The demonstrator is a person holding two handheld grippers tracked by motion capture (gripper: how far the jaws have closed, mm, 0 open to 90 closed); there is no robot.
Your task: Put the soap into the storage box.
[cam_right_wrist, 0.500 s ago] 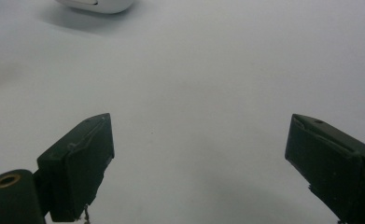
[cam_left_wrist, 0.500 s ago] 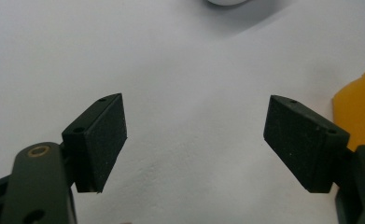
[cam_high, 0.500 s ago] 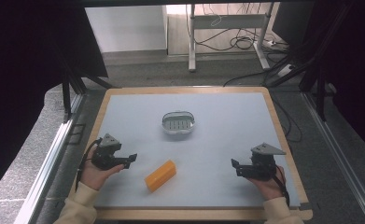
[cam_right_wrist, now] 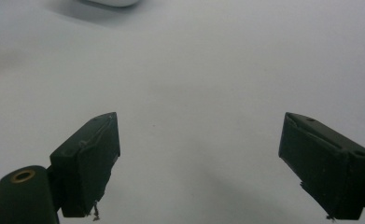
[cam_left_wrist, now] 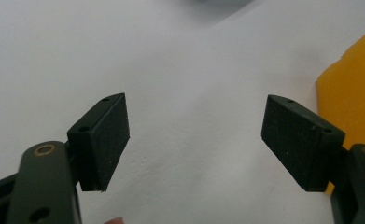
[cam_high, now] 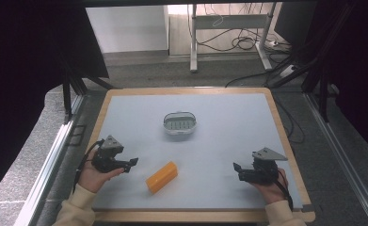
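Left gripper (cam_high: 133, 162): held low at the near left of the table (cam_high: 228, 127), jaws spread wide with nothing between them; it points toward the orange block, which suggests it is lined up for a pick.
Orange block (cam_high: 162, 177): lies flat on the near middle of the table, just beside the left gripper's jaws, apart from them; in the left gripper view its edge (cam_left_wrist: 353, 88) sits outside the right-hand jaw.
Right gripper (cam_high: 236, 169): near right, jaws wide apart and empty, facing inward over bare table, likely waiting.
Dish (cam_high: 179, 123): small oval tray at centre, well apart from both grippers, possibly the block's destination.
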